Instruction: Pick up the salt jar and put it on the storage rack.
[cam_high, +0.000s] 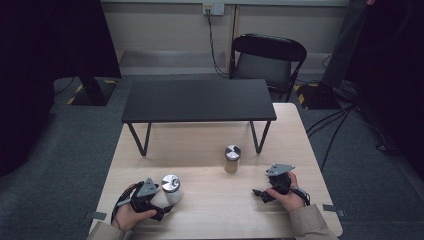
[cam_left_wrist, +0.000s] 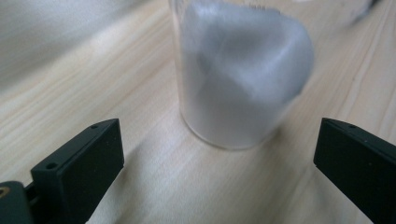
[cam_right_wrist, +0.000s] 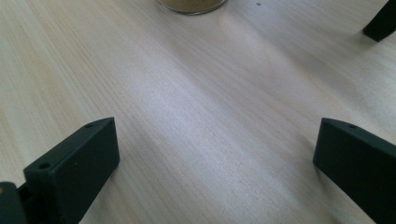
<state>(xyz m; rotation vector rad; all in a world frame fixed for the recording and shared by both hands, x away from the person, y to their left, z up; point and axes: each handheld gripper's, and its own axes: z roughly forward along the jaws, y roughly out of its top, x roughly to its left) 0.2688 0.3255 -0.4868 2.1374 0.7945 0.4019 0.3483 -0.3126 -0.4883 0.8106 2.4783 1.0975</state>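
Grey carpet surrounds a pale wooden counter (cam_high: 210, 200), with a black folding chair (cam_high: 267, 57) against the far wall and a low black bench (cam_high: 197, 100) standing on the counter's far half. Left claw (cam_left_wrist: 215, 163), held in the person's left hand (cam_high: 131, 215) at the near left corner, has its jaws spread wide; neither jaw touches anything. Directly ahead of it stands a clear jar of white powder (cam_left_wrist: 238, 79), upright on the counter, just beyond the jaw tips and centred between them; in the high view the same jar (cam_high: 171, 189) carries a shiny metal lid and sits just beside the claw (cam_high: 162, 207). Right claw (cam_right_wrist: 215, 163), held in the right hand (cam_high: 290, 197) at the near right, is likewise wide open and grips nothing, with bare wood between its jaws. A second jar (cam_high: 232, 159), holding tan contents under a metal lid, stands upright near the counter's middle, close to the bench's right leg and well apart from the right claw (cam_high: 262, 194); its base (cam_right_wrist: 191, 4) appears at the top of the right gripper view.
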